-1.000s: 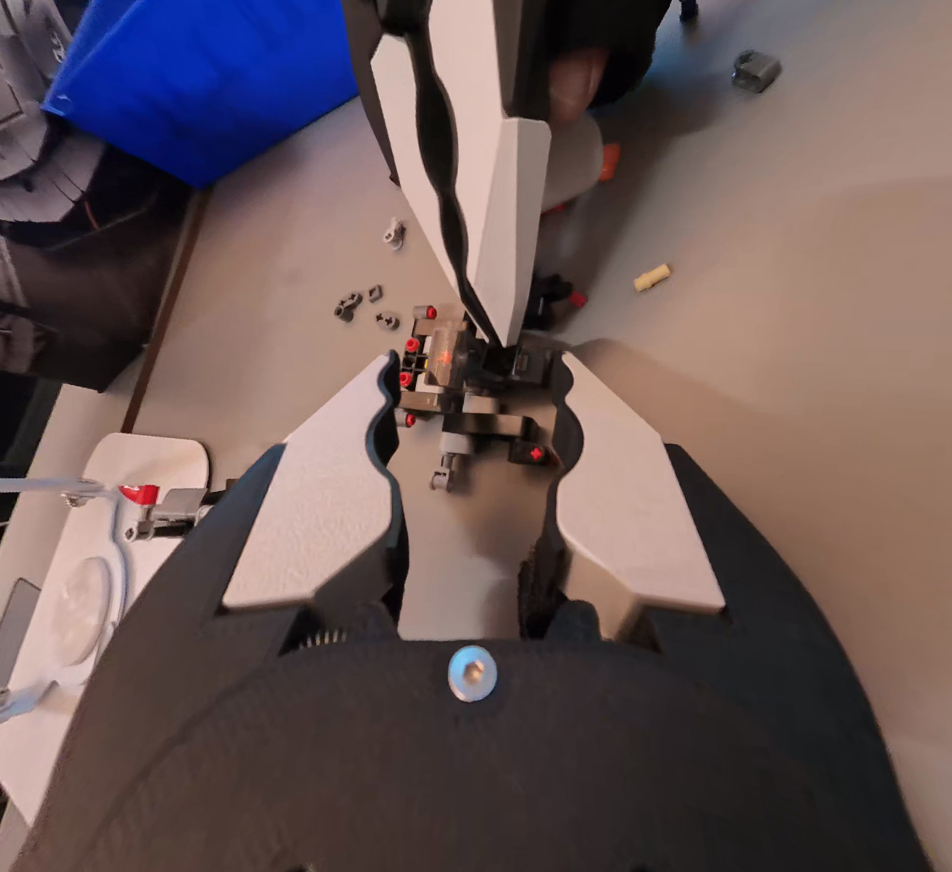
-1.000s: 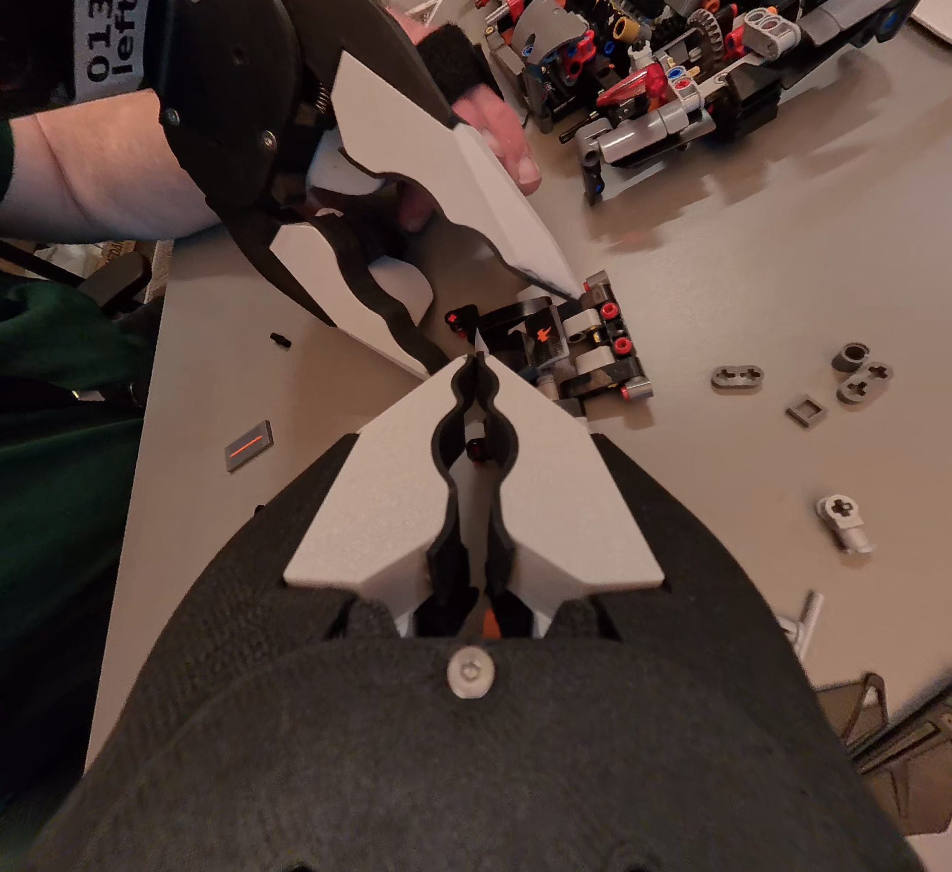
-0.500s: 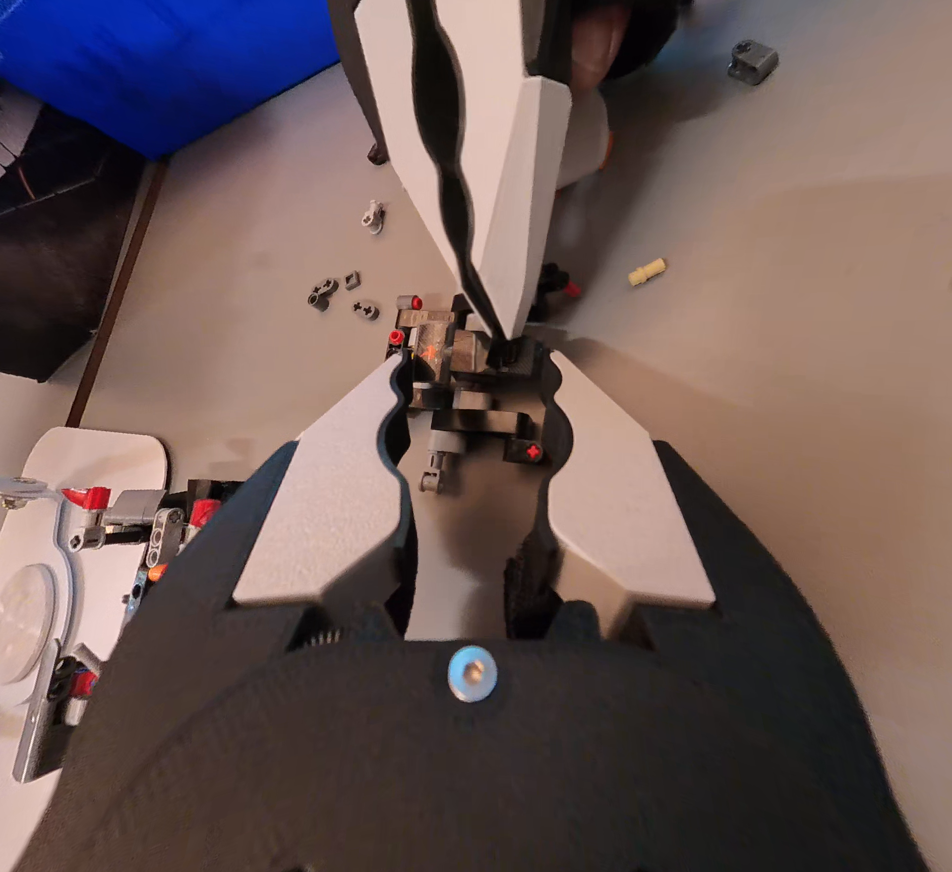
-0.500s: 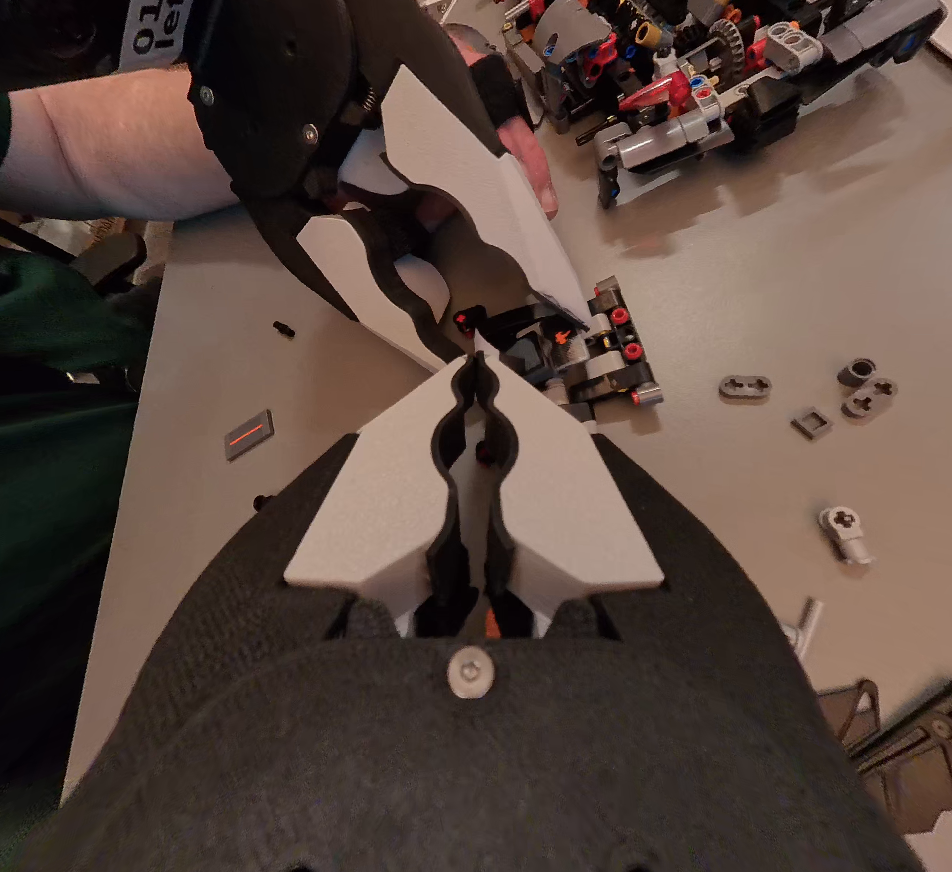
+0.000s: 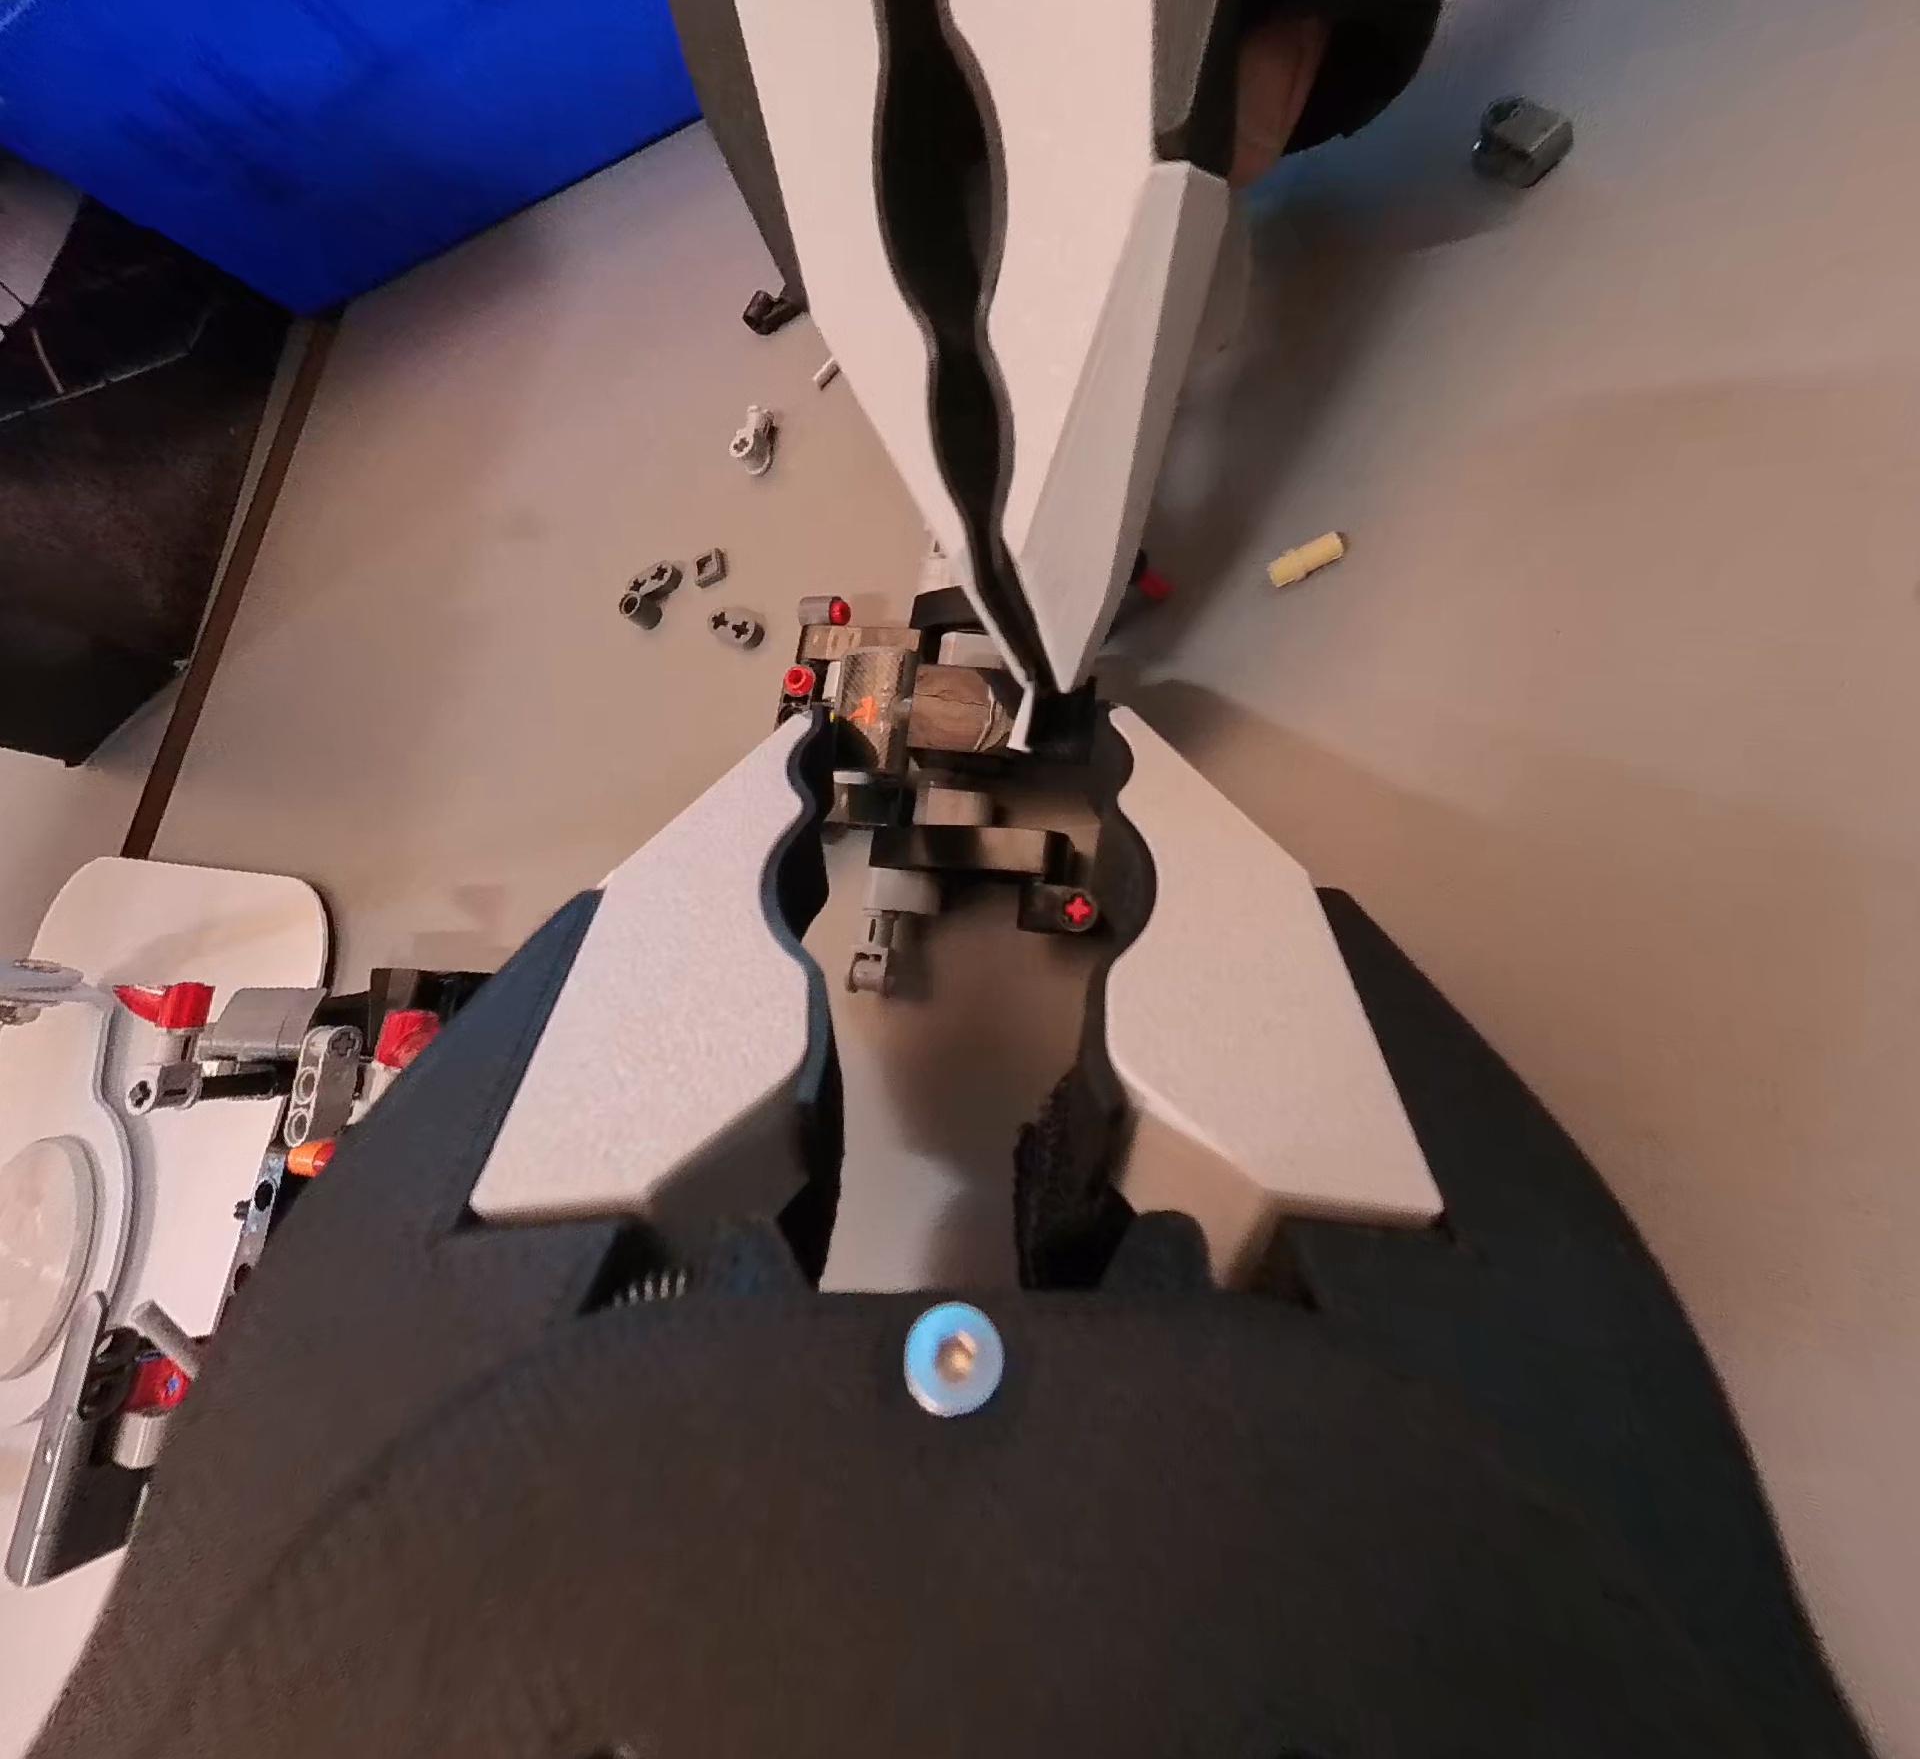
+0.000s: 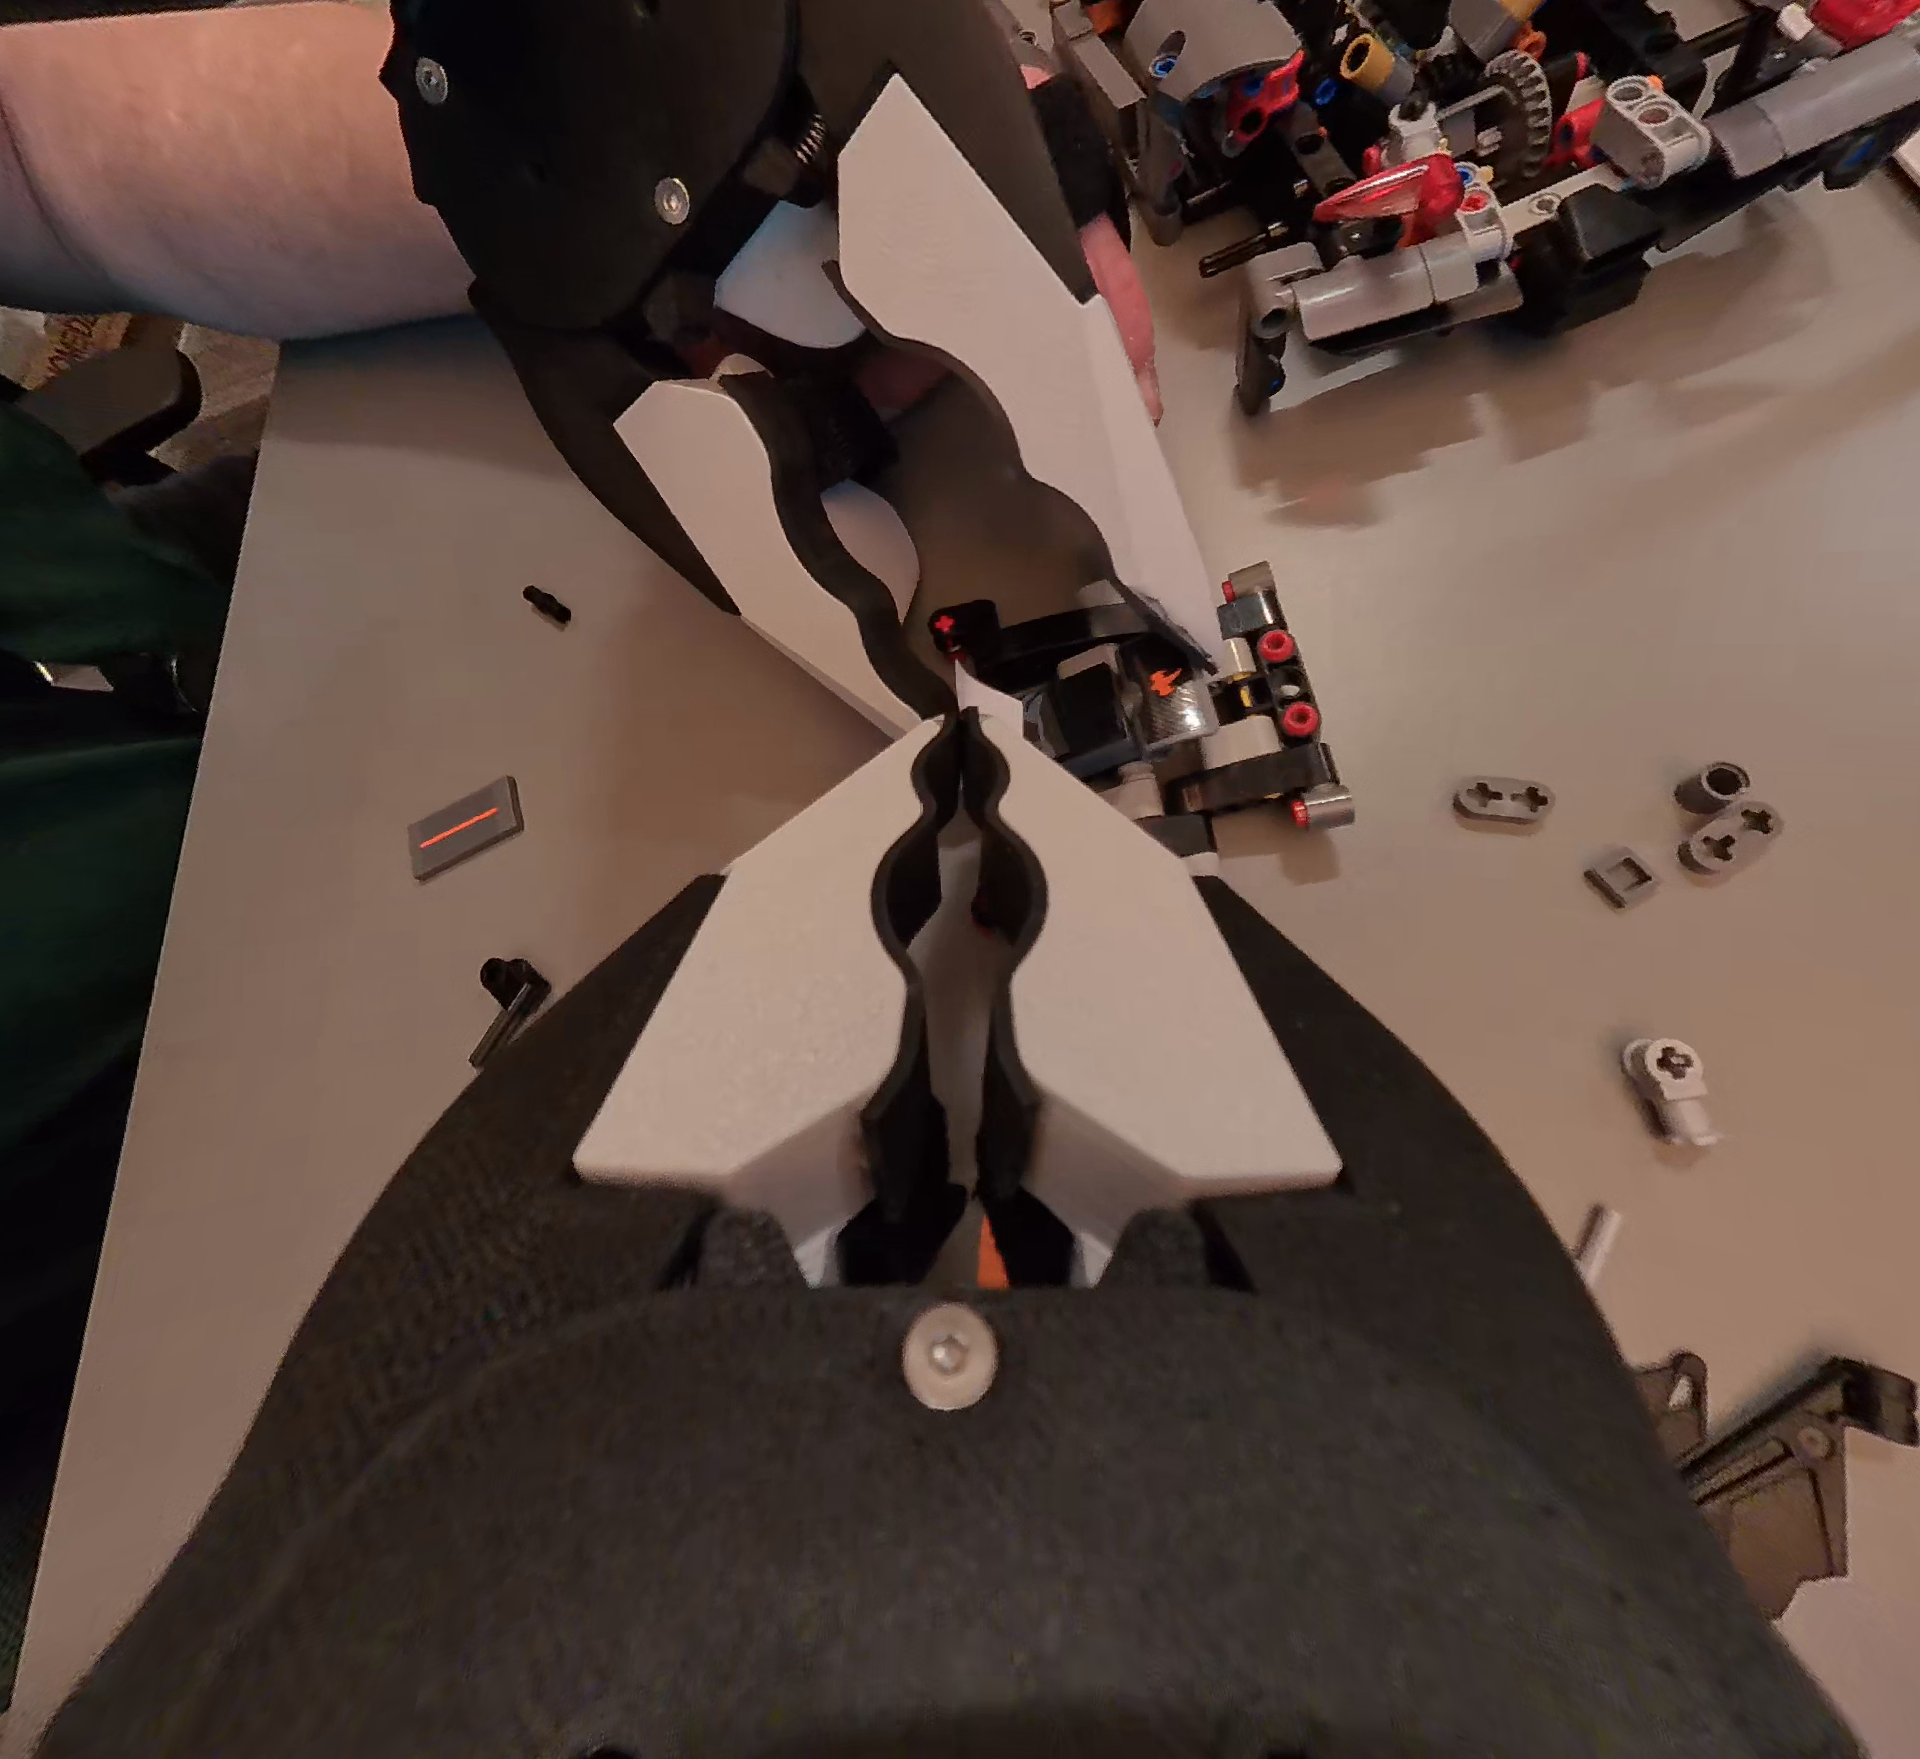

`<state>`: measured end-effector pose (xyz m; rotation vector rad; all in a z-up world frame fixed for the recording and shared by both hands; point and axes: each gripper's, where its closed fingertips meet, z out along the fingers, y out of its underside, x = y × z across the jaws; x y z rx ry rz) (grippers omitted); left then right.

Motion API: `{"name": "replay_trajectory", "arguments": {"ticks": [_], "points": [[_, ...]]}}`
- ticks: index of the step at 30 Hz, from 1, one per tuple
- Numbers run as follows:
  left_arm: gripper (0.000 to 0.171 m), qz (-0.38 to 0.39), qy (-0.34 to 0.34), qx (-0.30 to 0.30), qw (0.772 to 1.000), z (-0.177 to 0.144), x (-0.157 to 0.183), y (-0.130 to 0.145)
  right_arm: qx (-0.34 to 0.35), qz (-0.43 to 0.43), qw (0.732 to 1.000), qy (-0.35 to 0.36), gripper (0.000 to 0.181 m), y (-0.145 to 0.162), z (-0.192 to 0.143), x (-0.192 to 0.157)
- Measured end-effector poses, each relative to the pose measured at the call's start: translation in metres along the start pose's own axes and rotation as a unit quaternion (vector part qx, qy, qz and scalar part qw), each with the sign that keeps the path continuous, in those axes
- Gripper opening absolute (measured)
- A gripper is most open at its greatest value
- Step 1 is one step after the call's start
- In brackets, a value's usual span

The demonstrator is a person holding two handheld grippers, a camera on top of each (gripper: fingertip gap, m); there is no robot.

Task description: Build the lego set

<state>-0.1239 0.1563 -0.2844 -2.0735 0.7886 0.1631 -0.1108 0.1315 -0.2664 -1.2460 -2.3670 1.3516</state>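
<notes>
- The grey table (image 6: 1558, 618) carries everything; a blue bin (image 5: 312, 47) stands at its far left edge in the left wrist view.
- A big half-built lego car (image 6: 1455, 99), black and grey with red, orange and yellow parts, sits toward the far right corner in the right wrist view.
- The left gripper (image 5: 961, 722) has its jaws spread apart on either side of the small lego piece, one finger (image 5: 707, 930) just beside the piece's left end; whether the fingers press on it cannot be told.
- The right gripper (image 6: 961, 722) has its jaws together, tips meeting at a black part on the near end of the small piece; whether they pinch it cannot be told.
- The small lego piece (image 5: 935, 774), black and grey with red pins, lies near the middle of the table between both grippers.
- A flat grey tile with an orange line (image 6: 464, 826) lies toward the left edge.
- Loose grey connectors (image 6: 1714, 826) lie right of the small piece; a tan pin (image 5: 1306, 559) lies apart.
</notes>
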Motion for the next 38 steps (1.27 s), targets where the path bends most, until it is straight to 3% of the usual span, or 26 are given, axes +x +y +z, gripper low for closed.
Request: {"name": "replay_trajectory", "arguments": {"ticks": [22,24,26,32,38], "points": [[0.047,-0.011,0.006,0.004,1.0,0.001,0.001,-0.001,0.005,-0.018,1.0,-0.022,0.0,-0.001,-0.006,-0.012],[0.047,-0.01,0.004,0.003,1.0,0.001,0.0,0.0,0.028,-0.018,0.998,-0.046,0.0,-0.009,-0.009,-0.021],[0.047,-0.01,0.003,0.003,1.0,0.001,0.0,0.0,0.021,-0.022,0.999,-0.024,0.0,-0.009,-0.011,-0.015],[0.047,-0.01,0.003,0.003,1.0,0.001,0.0,-0.001,0.048,0.043,0.996,-0.066,0.0,-0.012,-0.017,-0.01],[0.047,-0.007,0.004,0.005,1.0,0.0,0.0,-0.001,0.032,0.065,0.994,-0.081,0.0,-0.009,-0.01,-0.003]]}}
